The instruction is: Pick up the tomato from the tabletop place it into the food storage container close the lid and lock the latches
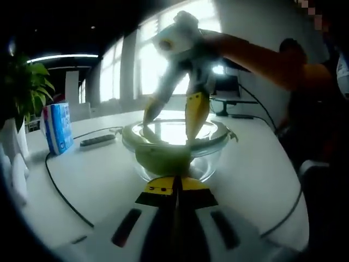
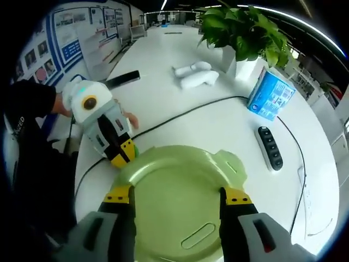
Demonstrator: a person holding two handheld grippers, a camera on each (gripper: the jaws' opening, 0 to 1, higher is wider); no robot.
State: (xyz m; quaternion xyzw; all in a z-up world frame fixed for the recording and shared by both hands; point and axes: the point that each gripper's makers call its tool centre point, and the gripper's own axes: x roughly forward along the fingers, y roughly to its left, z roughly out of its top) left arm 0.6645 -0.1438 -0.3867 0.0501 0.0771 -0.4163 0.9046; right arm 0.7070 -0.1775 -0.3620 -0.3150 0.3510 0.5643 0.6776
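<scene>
- White table (image 2: 207, 120) in an office, bright windows behind, posters on the wall.
- Glass container (image 1: 210, 150) sits mid-table; green lid (image 2: 180, 202) lies on top of it.
- Tomato: can't make it out, the lid and glare block the inside of the container.
- Right gripper (image 2: 177, 199): jaws spread wide, yellow tips down on the lid, one on each side of the lid's centre. In the left gripper view it (image 1: 172, 123) comes down from above onto the container.
- Left gripper (image 1: 175, 188): jaws pressed together, nothing between them, tip just at the container's near wall. In the right gripper view its tip (image 2: 121, 155) touches the lid's edge.
- Beyond the container: black power strip (image 2: 270, 147), blue tissue pack (image 2: 271, 94), potted plant (image 2: 245, 33).
- Black cable (image 2: 180, 117) runs past the container.
</scene>
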